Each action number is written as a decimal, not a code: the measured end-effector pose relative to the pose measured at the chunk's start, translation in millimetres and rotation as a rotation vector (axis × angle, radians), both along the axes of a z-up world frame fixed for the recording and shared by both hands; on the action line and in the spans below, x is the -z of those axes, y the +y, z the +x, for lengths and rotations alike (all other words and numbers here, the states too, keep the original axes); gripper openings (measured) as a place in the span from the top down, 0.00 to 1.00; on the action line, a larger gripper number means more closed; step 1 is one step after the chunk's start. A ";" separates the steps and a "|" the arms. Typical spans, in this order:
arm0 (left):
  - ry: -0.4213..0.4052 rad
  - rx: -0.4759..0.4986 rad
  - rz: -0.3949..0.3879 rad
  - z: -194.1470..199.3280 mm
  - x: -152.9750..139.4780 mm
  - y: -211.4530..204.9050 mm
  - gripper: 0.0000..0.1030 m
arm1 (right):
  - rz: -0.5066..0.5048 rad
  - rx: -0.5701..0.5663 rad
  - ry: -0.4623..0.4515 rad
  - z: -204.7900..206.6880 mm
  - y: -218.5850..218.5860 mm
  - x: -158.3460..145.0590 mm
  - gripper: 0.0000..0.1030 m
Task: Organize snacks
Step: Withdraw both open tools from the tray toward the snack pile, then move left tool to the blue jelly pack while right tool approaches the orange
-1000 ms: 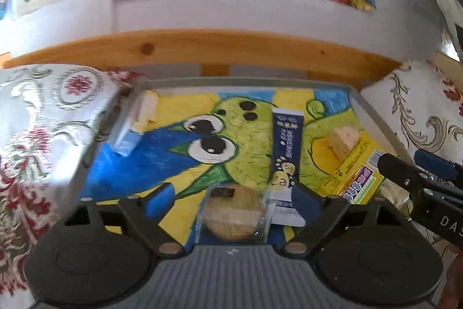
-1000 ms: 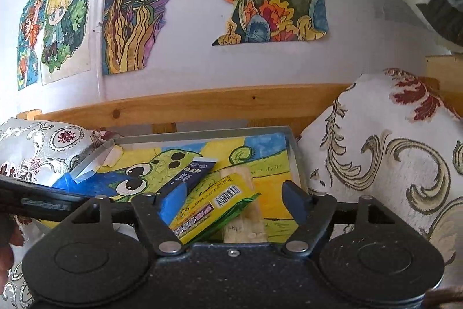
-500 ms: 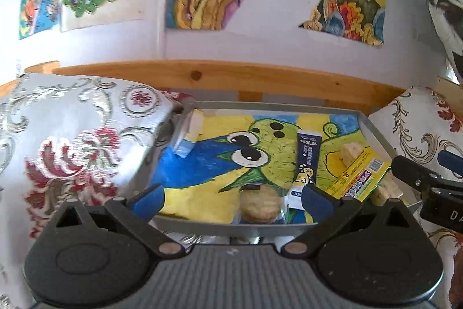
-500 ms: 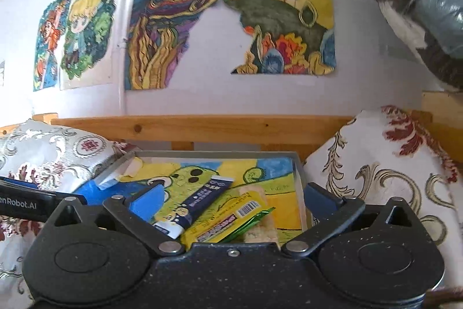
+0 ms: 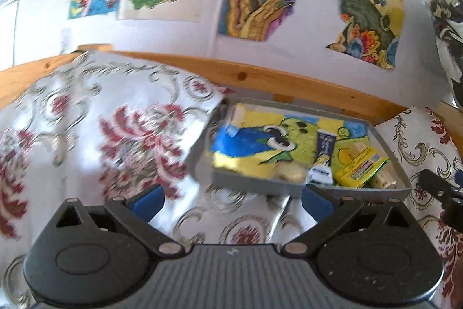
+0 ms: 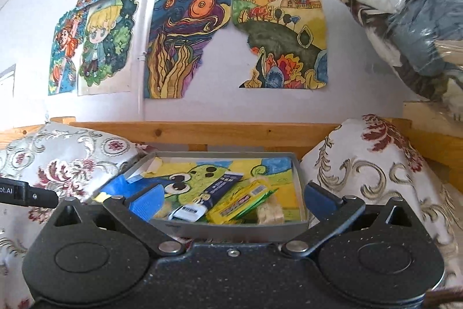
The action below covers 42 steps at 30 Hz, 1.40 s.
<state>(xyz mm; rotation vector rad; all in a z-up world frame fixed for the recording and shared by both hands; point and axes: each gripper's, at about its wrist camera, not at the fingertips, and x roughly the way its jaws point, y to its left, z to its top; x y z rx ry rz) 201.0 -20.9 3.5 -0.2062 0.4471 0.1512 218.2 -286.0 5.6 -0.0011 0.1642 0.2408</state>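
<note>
A grey tray lined with a green cartoon drawing holds the snacks: a dark blue bar, a yellow-green packet, a pale wafer block and a round cookie. In the left wrist view the same tray lies ahead to the right, with the blue bar and yellow-green packet near its front right. My left gripper is open and empty, back from the tray over patterned cloth. My right gripper is open and empty, just before the tray's front wall.
Patterned cushions flank the tray, one on the left and one on the right. A wooden rail runs behind it under a wall of drawings. A plastic-wrapped bundle hangs at the upper right.
Both grippers have drawn back and up from the tray, the left one also swinging leftward. The round cookie that lay between the left fingers now lies free in the tray.
</note>
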 end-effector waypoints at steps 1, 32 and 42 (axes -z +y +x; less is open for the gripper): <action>0.005 -0.009 -0.006 -6.3 2.2 3.3 0.00 | -0.001 0.000 0.008 -7.6 0.1 1.2 0.01; 0.211 0.083 -0.056 -100.0 60.5 18.1 0.01 | -0.210 -0.111 0.454 -99.3 34.3 50.5 0.01; 0.257 0.103 -0.035 -97.9 67.2 11.7 0.01 | -0.246 -0.149 0.502 -94.0 41.9 57.8 0.01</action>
